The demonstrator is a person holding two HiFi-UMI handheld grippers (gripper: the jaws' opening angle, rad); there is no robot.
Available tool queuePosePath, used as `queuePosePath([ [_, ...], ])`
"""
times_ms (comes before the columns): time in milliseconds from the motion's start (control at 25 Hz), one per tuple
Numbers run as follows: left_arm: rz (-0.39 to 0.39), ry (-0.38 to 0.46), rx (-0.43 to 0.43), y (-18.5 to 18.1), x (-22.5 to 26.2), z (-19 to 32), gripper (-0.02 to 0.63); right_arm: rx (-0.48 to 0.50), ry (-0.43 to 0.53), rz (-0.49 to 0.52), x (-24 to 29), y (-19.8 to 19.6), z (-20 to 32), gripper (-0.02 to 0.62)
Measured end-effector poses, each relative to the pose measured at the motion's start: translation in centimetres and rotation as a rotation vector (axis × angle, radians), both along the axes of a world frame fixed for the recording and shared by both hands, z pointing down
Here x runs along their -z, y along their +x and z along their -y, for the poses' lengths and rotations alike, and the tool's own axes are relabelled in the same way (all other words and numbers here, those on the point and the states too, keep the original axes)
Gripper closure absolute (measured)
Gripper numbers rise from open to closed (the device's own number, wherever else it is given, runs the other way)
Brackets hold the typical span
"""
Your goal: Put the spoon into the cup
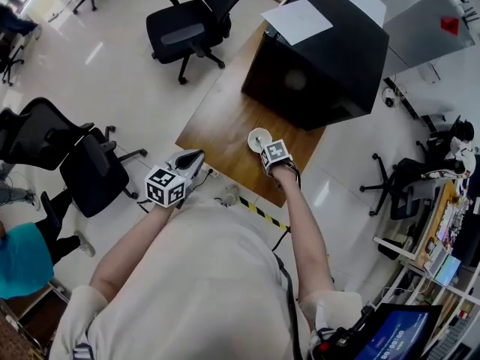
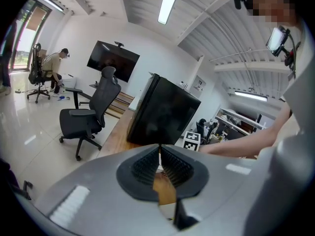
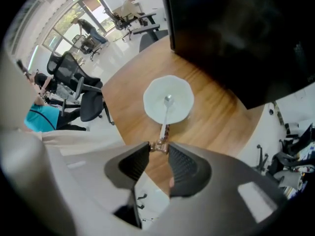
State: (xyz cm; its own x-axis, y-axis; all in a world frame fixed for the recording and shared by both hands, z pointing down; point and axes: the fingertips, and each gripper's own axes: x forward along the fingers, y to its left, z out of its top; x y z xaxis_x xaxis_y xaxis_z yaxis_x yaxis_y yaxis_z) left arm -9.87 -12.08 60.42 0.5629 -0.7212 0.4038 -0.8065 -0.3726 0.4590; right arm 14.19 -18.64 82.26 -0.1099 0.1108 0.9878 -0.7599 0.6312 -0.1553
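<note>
- A person seen from above stands at the near edge of a wooden table (image 1: 225,118) with both forearms stretched forward, a gripper in each hand.
- The right gripper (image 3: 158,148) points straight down over the table, its marker cube facing up and the wrist bent above it.
- Its jaws are clamped on the end of the handle of a spoon (image 3: 164,122).
- The spoon hangs down into a white cup (image 3: 183,95) that stands upright on the table directly beneath. The spoon's bowl is inside the rim, though whether it touches the bottom is unclear.
- The left gripper (image 2: 158,151) is held over the table's near left corner, tilted slightly downward, well left of the cup.
- Its jaws are pressed together with nothing between them.
- A large black box (image 1: 322,58) sits on the far part of the table, with a sheet of paper (image 1: 296,19) on top.
</note>
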Motion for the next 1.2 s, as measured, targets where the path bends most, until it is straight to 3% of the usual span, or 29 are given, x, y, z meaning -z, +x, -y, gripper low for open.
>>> queuePosePath([
  [320, -0.006, -0.001, 0.008, -1.0, -0.2, -0.6, 0.606, -0.028, 0.020, 0.004, -0.7, -0.3, 0.5, 0.468],
  [680, -0.009, 0.002, -0.009, -1.4, 0.0, -1.0, 0.606, -0.099, 0.152, 0.071, 0.6, -1.1, 2.0, 0.461],
  [800, -0.008, 0.004, -0.015, -1.8, 0.1, -1.2, 0.606, -0.129, 0.198, 0.113, 0.7, -1.5, 2.4, 0.416],
  [920, -0.011, 0.009, -0.025, -2.2, 0.2, -1.4, 0.606, -0.165, 0.271, 0.156, 1.4, -1.9, 2.9, 0.377],
  [1200, -0.024, 0.031, -0.065, -4.0, 0.9, -1.7, 0.606, -0.301, 0.565, 0.272, 7.0, -2.0, 2.7, 0.376],
])
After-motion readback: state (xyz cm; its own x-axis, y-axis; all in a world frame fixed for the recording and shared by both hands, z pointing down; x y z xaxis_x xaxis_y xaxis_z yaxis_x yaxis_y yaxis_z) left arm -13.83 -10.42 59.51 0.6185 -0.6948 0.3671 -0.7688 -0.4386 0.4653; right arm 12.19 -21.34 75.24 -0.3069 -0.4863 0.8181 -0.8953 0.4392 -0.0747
